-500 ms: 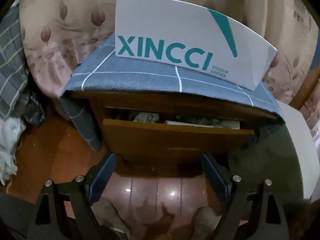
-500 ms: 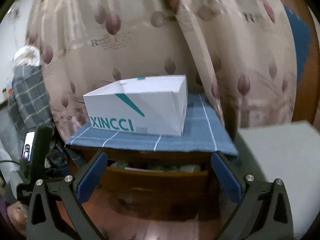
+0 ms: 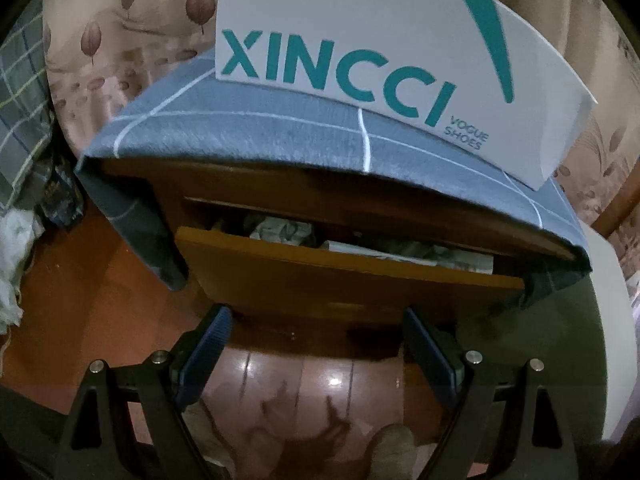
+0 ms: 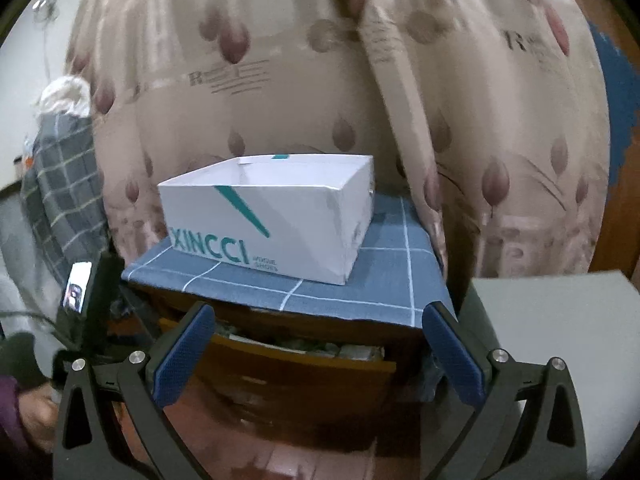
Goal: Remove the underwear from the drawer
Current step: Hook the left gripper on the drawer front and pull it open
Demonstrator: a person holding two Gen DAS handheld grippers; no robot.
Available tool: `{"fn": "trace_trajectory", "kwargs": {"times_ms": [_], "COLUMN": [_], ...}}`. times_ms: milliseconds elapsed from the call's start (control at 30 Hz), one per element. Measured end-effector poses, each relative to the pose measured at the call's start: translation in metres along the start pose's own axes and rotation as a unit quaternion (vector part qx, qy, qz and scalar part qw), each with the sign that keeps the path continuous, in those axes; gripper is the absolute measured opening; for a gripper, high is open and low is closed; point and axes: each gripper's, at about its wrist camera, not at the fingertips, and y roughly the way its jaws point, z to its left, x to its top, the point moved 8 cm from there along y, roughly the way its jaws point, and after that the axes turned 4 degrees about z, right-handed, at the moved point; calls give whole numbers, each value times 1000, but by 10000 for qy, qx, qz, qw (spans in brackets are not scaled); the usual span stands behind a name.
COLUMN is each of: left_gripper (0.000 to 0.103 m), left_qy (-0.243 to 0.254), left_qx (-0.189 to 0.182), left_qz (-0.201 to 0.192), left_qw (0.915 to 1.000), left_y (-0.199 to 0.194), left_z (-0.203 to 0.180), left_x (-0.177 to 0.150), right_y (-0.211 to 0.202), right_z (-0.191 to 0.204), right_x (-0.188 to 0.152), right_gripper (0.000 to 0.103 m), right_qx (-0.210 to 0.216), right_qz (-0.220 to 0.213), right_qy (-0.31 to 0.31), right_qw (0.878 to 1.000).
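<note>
A wooden nightstand has its top drawer pulled partly out. Crumpled pale cloth lies inside it; which piece is underwear I cannot tell. My left gripper hangs open just in front of and below the drawer front, nothing between its blue pads. In the right wrist view the same drawer shows pale cloth along its top edge. My right gripper stands wide open before the drawer and a little above it, holding nothing.
A white open shoe box sits on the blue checked cloth covering the nightstand. Leaf-print curtains hang behind. A grey-white block stands at the right. The left gripper's body shows at the left, above a glossy red-brown floor.
The left gripper has moved closer to the nightstand, so drawer and box look larger. The right gripper has risen and tilted down; the box's open inside now shows.
</note>
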Motion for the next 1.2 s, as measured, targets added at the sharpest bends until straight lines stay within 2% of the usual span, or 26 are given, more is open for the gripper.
{"fn": "trace_trajectory", "kwargs": {"times_ms": [100,233,400,600,833,967,1200], "left_gripper": [89,89,89,89,89,89,89], "left_qy": [-255,-637,-971,-1523,-1646,-1887,-2388], "left_qx": [-121,-334,-551,-871,-895,-1054,-1073], "left_qz": [71,95,130,119,83,-17,-33], "left_qw": [9996,9974,9937,9844,9823,9764,9651], "left_y": [10,22,37,54,65,62,74], "left_z": [1,2,5,10,13,18,27], "left_x": [2,4,3,6,7,14,14], "right_y": [0,0,-3,-2,-3,-4,-3], "right_z": [-8,-11,-7,-8,-6,-3,-1], "right_x": [0,-2,1,0,0,-1,-1], "right_gripper": [103,103,103,103,103,103,103], "right_qx": [22,97,160,220,308,337,415], "right_qz": [-55,74,-118,-81,-115,-94,-16], "right_qy": [141,278,232,287,355,328,334], "right_qw": [9999,9995,9995,9993,9988,9988,9986]}}
